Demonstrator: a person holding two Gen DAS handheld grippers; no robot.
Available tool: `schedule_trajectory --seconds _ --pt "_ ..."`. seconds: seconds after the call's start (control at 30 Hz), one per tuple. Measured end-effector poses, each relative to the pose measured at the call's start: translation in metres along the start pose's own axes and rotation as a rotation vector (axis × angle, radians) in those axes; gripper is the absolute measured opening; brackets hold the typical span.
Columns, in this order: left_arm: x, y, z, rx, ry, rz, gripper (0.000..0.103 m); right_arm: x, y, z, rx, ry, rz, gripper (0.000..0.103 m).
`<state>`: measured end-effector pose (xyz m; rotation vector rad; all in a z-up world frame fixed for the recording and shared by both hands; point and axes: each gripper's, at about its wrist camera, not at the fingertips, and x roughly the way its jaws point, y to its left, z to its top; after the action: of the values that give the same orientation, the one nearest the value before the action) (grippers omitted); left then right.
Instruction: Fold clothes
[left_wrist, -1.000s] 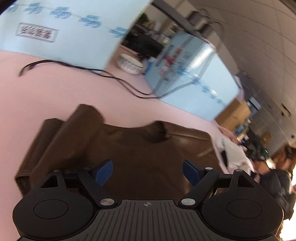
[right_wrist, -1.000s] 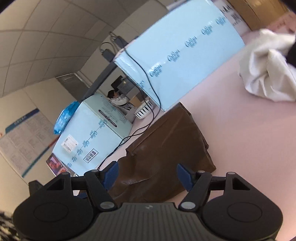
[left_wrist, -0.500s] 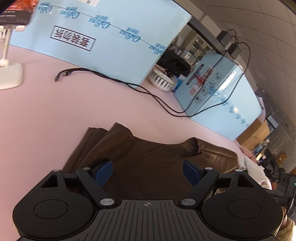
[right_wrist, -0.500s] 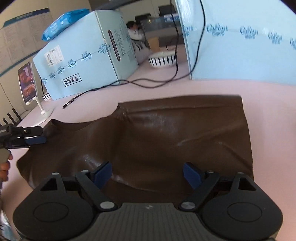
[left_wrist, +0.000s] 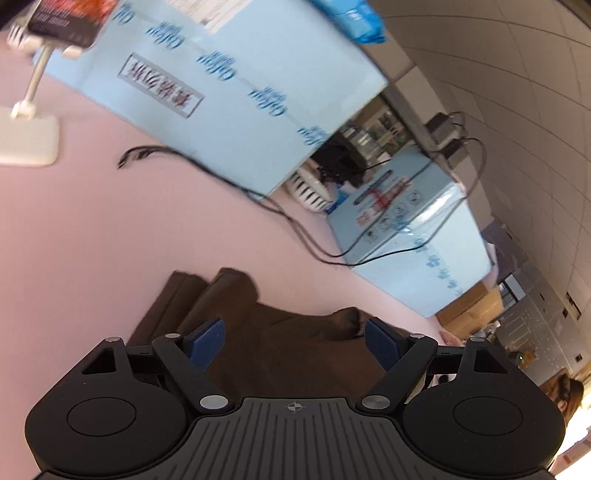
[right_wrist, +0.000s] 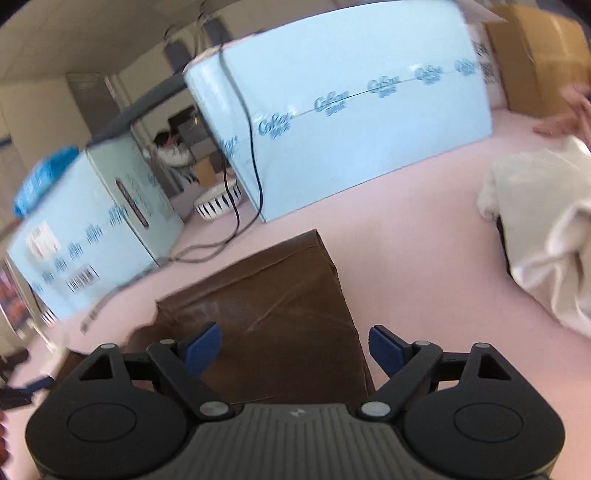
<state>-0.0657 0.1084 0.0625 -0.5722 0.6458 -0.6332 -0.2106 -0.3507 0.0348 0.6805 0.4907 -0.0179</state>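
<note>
A dark brown leather-like garment (left_wrist: 288, 343) lies folded flat on the pink table (left_wrist: 110, 240). My left gripper (left_wrist: 294, 341) hovers above its near edge, jaws opening, blue pads (left_wrist: 207, 341) wide apart and clear of the cloth. From the right wrist view the same garment (right_wrist: 269, 306) shows as a flat brown block. Over its near part my right gripper (right_wrist: 295, 347) is also opening, and nothing is pinched between its pads. At the left edge of that view a blurred dark tip with blue shows: the left gripper (right_wrist: 27, 387).
Light blue cartons (left_wrist: 229, 96) (right_wrist: 351, 122) stand along the back of the table with black cables (left_wrist: 295, 225) trailing over it. A phone stand (left_wrist: 29, 136) is at the left, a striped bowl (right_wrist: 218, 201) between cartons, a white garment (right_wrist: 546, 251) at the right.
Both grippers spread their jaws a little wider. The left view tilted up and back from the garment. The right view swung right, bringing the white garment into sight.
</note>
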Motion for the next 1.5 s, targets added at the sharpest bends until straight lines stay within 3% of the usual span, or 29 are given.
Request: schedule_trajectory --seconds 0.1,0.2,0.3,0.37,0.47,0.53,0.8,0.83,0.87,0.9,1.0,1.27,1.37,1.5 --pt "0.021 -0.037 -0.005 0.097 0.08 -0.057 0.092 -0.04 -0.014 -0.013 0.133 0.012 0.105 0.099" --pt "0.059 -0.059 -0.021 0.201 0.174 -0.018 0.092 -0.045 -0.021 -0.038 0.207 0.135 0.029 0.099" --pt "0.103 -0.065 -0.042 0.245 0.281 0.034 0.092 -0.034 -0.031 -0.055 0.26 0.185 -0.004 0.099" --pt "0.127 -0.058 -0.054 0.219 0.35 0.056 0.092 -0.033 -0.032 -0.059 0.293 0.134 0.01 0.101" --pt "0.131 -0.055 -0.058 0.263 0.302 0.057 0.092 -0.021 -0.03 -0.055 0.296 0.12 0.013 0.102" --pt "0.131 -0.051 -0.054 0.225 0.304 0.046 0.092 -0.007 -0.028 -0.052 0.296 0.091 0.02 0.102" --pt "0.131 -0.045 -0.048 0.149 0.312 0.036 0.092 0.026 -0.008 -0.059 0.225 -0.134 -0.053 0.101" --pt "0.132 -0.046 -0.049 0.155 0.311 0.042 0.092 0.028 -0.005 -0.062 0.191 -0.154 -0.065 0.099" --pt "0.133 -0.048 -0.049 0.161 0.311 0.046 0.092 0.028 -0.004 -0.064 0.174 -0.164 -0.072 0.087" --pt "0.133 -0.05 -0.051 0.177 0.309 0.057 0.092 0.03 -0.006 -0.066 0.18 -0.165 -0.085 0.063" --pt "0.133 -0.054 -0.053 0.194 0.305 0.074 0.092 0.03 -0.019 -0.067 0.238 -0.166 -0.107 0.026" --pt "0.134 -0.06 -0.054 0.201 0.311 0.101 0.092 0.02 -0.046 -0.062 0.329 -0.163 0.01 0.012" --pt "0.134 -0.065 -0.058 0.189 0.332 0.083 0.092 0.006 -0.041 -0.055 0.288 -0.237 0.007 0.011" --pt "0.134 -0.078 -0.072 0.17 0.359 0.03 0.092 -0.012 -0.041 -0.05 0.228 -0.38 -0.131 0.011"
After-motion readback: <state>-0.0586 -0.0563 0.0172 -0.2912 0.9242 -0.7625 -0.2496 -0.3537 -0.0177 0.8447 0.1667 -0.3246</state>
